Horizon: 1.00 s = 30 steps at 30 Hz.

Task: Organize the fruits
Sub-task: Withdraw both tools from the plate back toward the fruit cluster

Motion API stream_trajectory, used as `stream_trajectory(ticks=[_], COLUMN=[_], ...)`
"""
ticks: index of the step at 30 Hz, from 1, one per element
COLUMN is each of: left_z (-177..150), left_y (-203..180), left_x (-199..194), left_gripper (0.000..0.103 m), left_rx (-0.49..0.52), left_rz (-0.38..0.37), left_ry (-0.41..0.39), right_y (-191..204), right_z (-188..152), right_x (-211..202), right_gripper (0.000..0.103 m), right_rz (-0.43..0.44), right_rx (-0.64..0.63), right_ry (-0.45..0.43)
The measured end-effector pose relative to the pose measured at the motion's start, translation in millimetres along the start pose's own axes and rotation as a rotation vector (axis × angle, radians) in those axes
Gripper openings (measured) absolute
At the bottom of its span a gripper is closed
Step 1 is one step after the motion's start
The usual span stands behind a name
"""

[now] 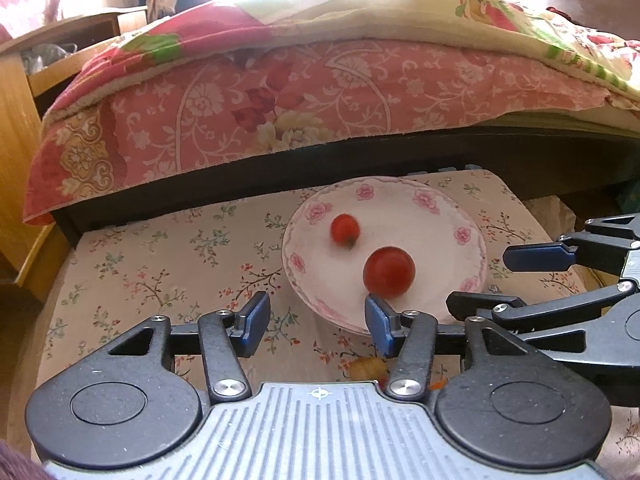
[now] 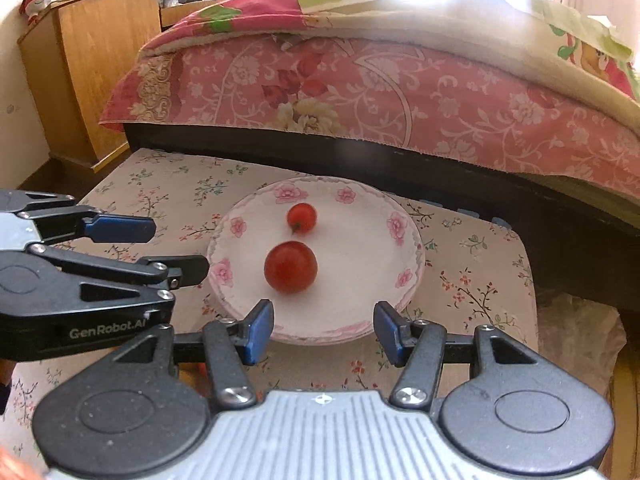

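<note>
A white plate with pink flowers on its rim [image 1: 316, 212] [image 2: 400, 224] stands on a small table under a flowered cloth [image 1: 160, 264] [image 2: 472, 276]. Two red tomatoes lie on the plate: a larger one [image 1: 389, 272] [image 2: 291, 267] nearer me and a smaller one [image 1: 345, 229] [image 2: 302, 217] behind it. My left gripper [image 1: 316, 320] [image 2: 180, 248] hovers open at the plate's near left rim, with nothing between its blue pads. My right gripper [image 2: 320, 328] [image 1: 480, 280] is open too, over the near rim, and holds nothing.
A yellowish fruit [image 1: 368, 366] lies on the cloth, half hidden under my left gripper, with an orange scrap [image 1: 440, 382] beside it. Right behind the table runs a bed with a pink flowered blanket [image 1: 320, 92] [image 2: 380, 88]. A wooden cabinet [image 2: 100, 40] stands at the left.
</note>
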State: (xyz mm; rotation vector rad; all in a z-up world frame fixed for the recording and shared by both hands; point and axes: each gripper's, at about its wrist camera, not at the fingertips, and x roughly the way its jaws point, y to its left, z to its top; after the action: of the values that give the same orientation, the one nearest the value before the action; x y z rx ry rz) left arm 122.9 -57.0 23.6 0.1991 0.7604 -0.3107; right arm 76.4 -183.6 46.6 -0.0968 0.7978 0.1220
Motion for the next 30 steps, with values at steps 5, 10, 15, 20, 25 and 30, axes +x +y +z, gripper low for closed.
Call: stream_trajectory(ticks=[5, 10, 15, 20, 25, 30], left_z=[-7.9, -14.4, -25.5, -38.0, -52.4, -67.9], left_y=[-0.9, -2.7, -1.9, 0.0, 1.1, 2.7], left_x=[-10.1, -18.1, -26.5, -33.6, -37.9, -44.4], left_gripper=[0.062, 0.062, 0.062, 0.062, 0.062, 0.063], left_rx=[0.005, 0.006, 0.007, 0.014, 0.025, 0.048], left_rz=[-0.005, -0.006, -0.014, -0.021, -0.032, -0.045], left_ry=[0.000, 0.002, 0.011, 0.026, 0.049, 0.066], right_y=[3.7, 9.4, 13.6, 19.7, 27.0, 33.3], right_z=[-4.8, -11.4, -19.1, -31.9, -44.2, -55.5], right_x=[-11.9, -19.3, -24.9, -28.7, -30.4, -32.8], right_gripper=[0.057, 0.057, 0.057, 0.057, 0.057, 0.057], right_rz=[0.009, 0.008, 0.015, 0.032, 0.052, 0.076], right_rx=[-0.007, -0.019, -0.022, -0.027, -0.035, -0.041], right_ry=[-0.004, -0.002, 0.005, 0.028, 0.054, 0.077])
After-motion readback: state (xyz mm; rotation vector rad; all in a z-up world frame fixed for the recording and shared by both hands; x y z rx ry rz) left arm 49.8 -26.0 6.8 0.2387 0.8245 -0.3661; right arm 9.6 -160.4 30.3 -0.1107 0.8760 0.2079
